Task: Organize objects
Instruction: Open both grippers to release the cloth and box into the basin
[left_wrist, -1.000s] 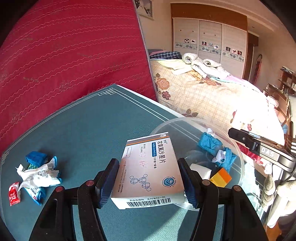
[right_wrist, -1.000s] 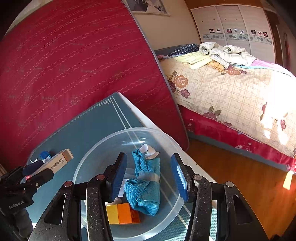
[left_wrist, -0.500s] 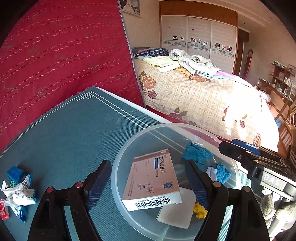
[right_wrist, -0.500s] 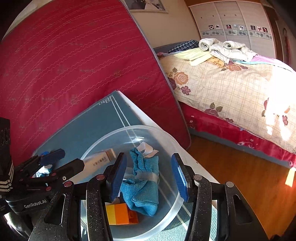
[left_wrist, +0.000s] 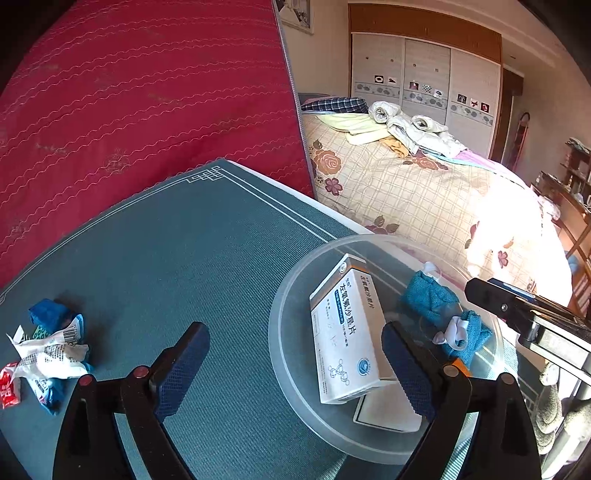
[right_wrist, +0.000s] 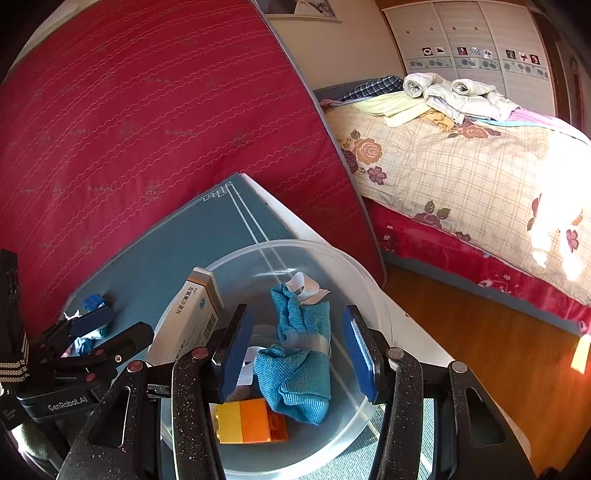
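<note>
The clear plastic bowl (left_wrist: 284, 354) hides part of its load from my left-side view: the white flat piece (left_wrist: 388, 411) under the medicine box (left_wrist: 345, 332) shows only one corner, and the orange block there is a sliver behind my own finger. My right-side view cuts off the near rim of the bowl (right_wrist: 373, 291) behind my fingers, and the print on the medicine box (right_wrist: 188, 317) is too small for me to read.

In the bowl I see that box leaning tilted against the left wall, a crumpled blue cloth (right_wrist: 295, 354) with a white tag, and a yellow-and-orange block (right_wrist: 251, 421) at the near side. The bowl stands at the right corner of the teal tabletop (left_wrist: 184, 251).

My left gripper (left_wrist: 295, 365) has its fingers (left_wrist: 183, 363) spreading wider, well apart; the box lies between them but neither pad touches it. My right gripper (right_wrist: 295, 350) hovers over the bowl with its fingers part-way apart, the blue cloth seen between them below, nothing pinched.

On the tabletop, far left, lies a heap of crumpled wrappers (left_wrist: 48, 350), white, blue and red; I cannot tell how many.
</note>
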